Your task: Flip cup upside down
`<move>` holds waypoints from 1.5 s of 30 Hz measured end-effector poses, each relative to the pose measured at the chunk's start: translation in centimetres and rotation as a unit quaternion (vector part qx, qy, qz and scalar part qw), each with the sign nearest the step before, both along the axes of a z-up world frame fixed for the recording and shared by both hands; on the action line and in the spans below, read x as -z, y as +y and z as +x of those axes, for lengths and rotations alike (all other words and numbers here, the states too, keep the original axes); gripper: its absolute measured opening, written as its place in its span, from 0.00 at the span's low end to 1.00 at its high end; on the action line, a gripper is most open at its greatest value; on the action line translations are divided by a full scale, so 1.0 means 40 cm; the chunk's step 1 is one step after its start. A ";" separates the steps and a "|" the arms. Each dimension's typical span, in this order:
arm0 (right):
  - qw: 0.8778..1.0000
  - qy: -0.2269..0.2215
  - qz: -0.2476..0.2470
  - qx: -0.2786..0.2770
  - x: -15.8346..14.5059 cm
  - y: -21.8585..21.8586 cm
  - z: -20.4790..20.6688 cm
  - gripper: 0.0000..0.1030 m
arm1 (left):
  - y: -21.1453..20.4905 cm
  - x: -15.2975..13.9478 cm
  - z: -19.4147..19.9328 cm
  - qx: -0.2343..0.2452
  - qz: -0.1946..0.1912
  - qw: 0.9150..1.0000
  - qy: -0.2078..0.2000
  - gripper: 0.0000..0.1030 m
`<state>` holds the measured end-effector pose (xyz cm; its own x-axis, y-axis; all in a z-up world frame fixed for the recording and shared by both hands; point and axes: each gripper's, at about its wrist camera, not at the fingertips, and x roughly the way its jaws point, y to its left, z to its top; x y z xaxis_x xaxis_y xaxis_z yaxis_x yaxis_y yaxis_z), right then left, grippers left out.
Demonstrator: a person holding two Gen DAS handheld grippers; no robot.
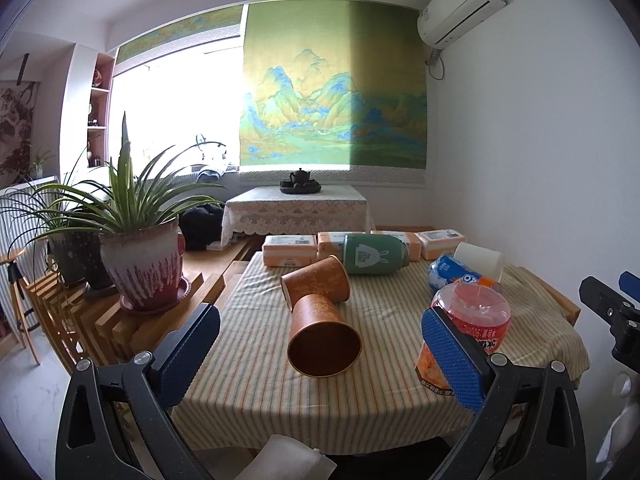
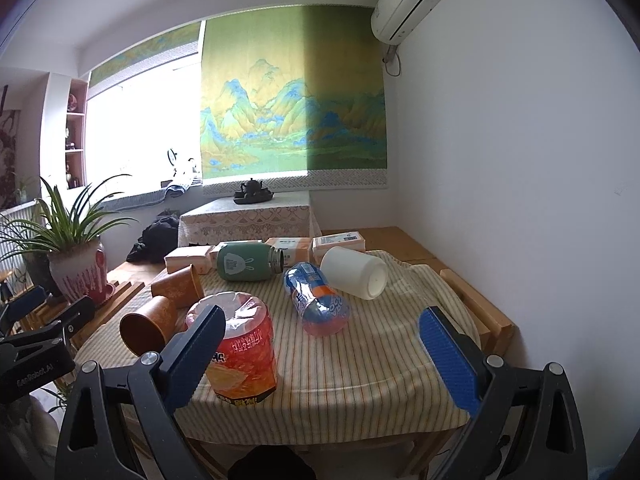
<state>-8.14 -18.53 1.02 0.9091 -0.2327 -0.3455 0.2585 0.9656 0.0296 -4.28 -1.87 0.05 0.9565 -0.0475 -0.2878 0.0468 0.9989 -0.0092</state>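
You held both grippers low at the near edge of the table (image 1: 400,400), jaws spread wide and pinching nothing: the left gripper (image 1: 320,350) framed the nearer brown cup (image 1: 322,334), which lay on its side at frame centre, mouth toward you, its base touching a second brown cup (image 1: 316,282) also on its side. The right gripper (image 2: 320,354) faced a red snack canister (image 2: 242,350) standing at lower left, partly hidden behind its left finger. Beyond lay a crumpled plastic bottle (image 2: 318,300), a white cup (image 2: 354,272) and a green flask (image 2: 246,262), all tipped over, before tissue packs (image 1: 288,250).
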 end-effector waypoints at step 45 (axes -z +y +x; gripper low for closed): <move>1.000 -0.004 -0.008 0.013 -0.006 -0.007 -0.010 0.93 | -0.004 -0.004 0.004 0.000 0.005 1.000 -0.001 0.99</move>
